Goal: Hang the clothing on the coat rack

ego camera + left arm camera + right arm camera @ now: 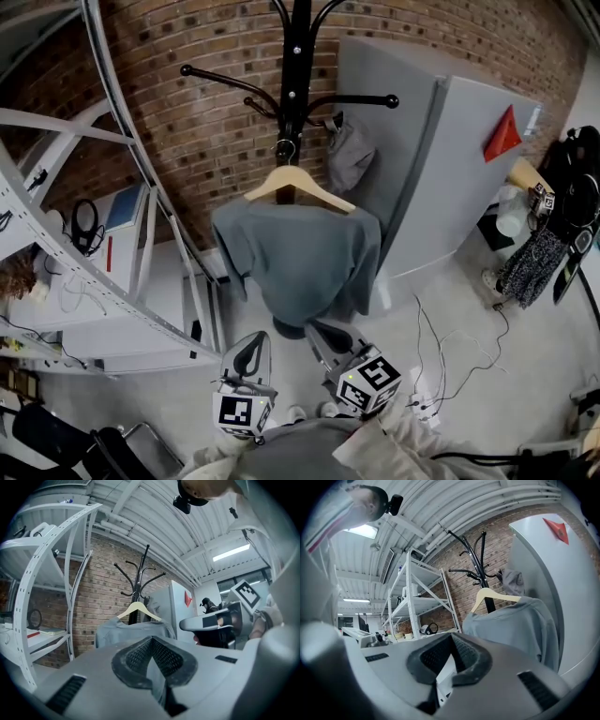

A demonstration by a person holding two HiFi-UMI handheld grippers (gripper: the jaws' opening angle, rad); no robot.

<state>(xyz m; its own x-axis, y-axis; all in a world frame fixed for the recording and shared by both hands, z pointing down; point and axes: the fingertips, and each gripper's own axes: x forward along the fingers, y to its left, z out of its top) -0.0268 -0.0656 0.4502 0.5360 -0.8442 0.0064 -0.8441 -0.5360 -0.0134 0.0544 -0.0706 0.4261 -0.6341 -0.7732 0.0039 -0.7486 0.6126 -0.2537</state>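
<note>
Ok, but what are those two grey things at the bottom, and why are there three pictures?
Those are claws that a person holds, one in each hand. The head view is from a camera on the person's head, looking down: the left claw and the right claw are both shut and hold nothing. The other two pictures come from cameras riding on each claw. In front, a grey shirt hangs on a wooden hanger, hooked on the black coat rack.
</note>
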